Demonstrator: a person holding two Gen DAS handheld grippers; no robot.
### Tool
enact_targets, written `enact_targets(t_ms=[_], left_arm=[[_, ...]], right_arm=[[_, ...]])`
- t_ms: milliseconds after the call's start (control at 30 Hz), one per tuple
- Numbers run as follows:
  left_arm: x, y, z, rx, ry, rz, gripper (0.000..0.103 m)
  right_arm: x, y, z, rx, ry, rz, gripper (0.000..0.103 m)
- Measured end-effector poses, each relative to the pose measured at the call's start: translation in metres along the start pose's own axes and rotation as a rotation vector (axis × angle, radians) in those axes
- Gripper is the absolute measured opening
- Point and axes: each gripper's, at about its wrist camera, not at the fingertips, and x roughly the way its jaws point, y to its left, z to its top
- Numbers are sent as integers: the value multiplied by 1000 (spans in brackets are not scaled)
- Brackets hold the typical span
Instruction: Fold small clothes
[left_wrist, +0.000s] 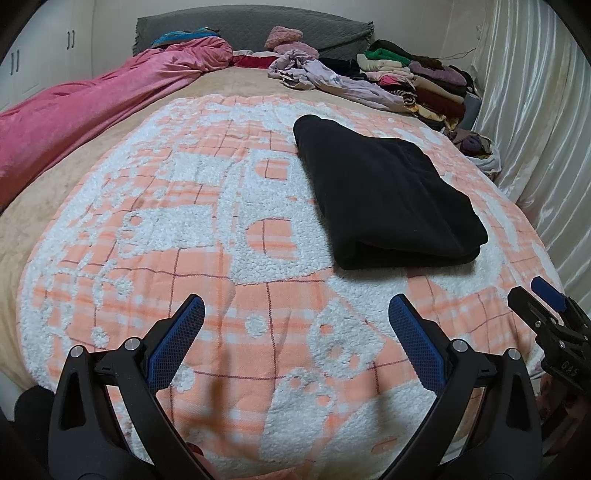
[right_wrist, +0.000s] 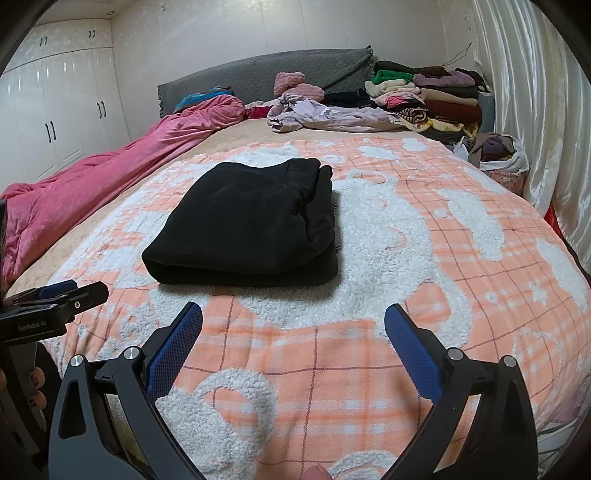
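— What's on the bed (right_wrist: 236, 138)?
— An orange-and-white plaid blanket (right_wrist: 369, 350) covers most of it; a pink quilt (right_wrist: 92, 177) runs along the left edge, and stacked clothes (right_wrist: 436, 99) sit upper right.
— And the piece being folded?
— The black garment (right_wrist: 247, 229) lies folded, centre-left in the right wrist view, long axis running from its near folded edge toward the headboard.
— The grippers?
— Left gripper (left_wrist: 295, 317) and right gripper (right_wrist: 293, 325) both hover at the bottom, jaws spread wide, holding nothing.

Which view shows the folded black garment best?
The right wrist view: the black garment lies near centre, its stacked fold edges on the right side plainly visible. The left wrist view shows it off to the right, more skewed, layers less clear.
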Motion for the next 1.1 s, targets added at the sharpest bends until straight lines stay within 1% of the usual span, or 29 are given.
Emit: enact_targets(t_ms=[867,1033,1100], left_arm=[[1,1,0,5,7,13,94],[2,2,-1,7,11,10,94],[3,5,-2,10,20,8,93]], right_arm=[[-2,-5,-1,11,0,-9,98],[-4,-10,-3,24,0,-30,98],[-4,-14,-4,37,-3,-62,98]])
